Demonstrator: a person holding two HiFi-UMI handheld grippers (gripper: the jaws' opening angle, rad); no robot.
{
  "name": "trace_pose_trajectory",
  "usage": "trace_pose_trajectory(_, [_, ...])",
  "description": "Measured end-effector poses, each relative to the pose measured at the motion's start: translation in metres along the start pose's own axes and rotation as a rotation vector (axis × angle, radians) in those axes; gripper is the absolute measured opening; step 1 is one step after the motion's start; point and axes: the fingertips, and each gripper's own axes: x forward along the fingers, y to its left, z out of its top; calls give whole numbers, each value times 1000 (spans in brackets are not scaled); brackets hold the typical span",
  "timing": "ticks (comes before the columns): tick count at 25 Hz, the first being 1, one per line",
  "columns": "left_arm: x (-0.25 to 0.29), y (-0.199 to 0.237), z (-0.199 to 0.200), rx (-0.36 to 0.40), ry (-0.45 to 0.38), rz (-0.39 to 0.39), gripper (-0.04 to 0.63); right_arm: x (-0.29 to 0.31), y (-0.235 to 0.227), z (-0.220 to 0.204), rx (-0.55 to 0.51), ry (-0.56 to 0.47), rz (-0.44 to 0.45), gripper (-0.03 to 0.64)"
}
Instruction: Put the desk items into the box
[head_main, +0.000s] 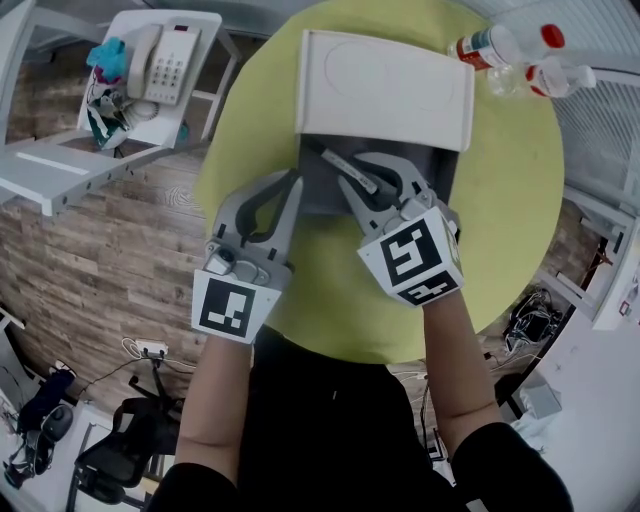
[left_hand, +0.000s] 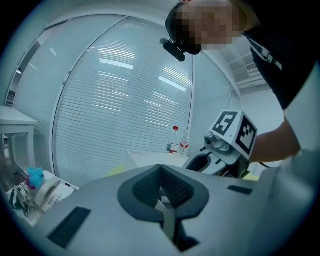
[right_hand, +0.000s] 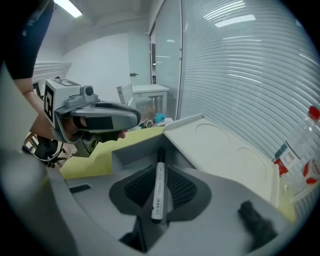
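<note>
An open grey box (head_main: 443, 186) sits on the round yellow-green table (head_main: 510, 210), its white lid (head_main: 385, 90) tipped back at the far side. My right gripper (head_main: 372, 186) is shut on a white marker pen with a black cap (head_main: 350, 170) and holds it over the box's inside. In the right gripper view the pen (right_hand: 158, 186) lies lengthwise between the pads of the right gripper (right_hand: 159, 175), its cap pointing into the box (right_hand: 132, 151). My left gripper (head_main: 292, 188) hovers at the box's left edge, shut with nothing in it, as the left gripper view (left_hand: 161, 172) also shows.
Two plastic water bottles (head_main: 500, 45) lie on the table behind the lid. A white side table to the far left carries a desk phone (head_main: 165, 60) and small clutter. Wooden floor surrounds the table, with a chair (head_main: 120, 455) and cables below left.
</note>
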Motion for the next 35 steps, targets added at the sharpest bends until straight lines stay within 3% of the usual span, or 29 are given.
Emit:
trace_pose_trajectory(10, [0, -28, 8, 10, -3, -14, 12, -44, -3, -3, 11, -171, -108, 72])
trace_pose_trajectory(16, [0, -59, 15, 73, 2, -56, 12, -86, -2, 3, 104, -415, -134, 51])
trace_pose_trajectory(19, [1, -74, 18, 85, -3, -80, 12, -105, -4, 2, 148, -486, -168, 40])
trace_pose_trajectory(27, [5, -107, 23, 103, -19, -144, 12, -141, 3, -2, 219, -645, -129, 17])
trace_pose_trajectory(35, [7, -120, 21, 112, -24, -155, 12, -151, 11, -8, 185, -682, -129, 17])
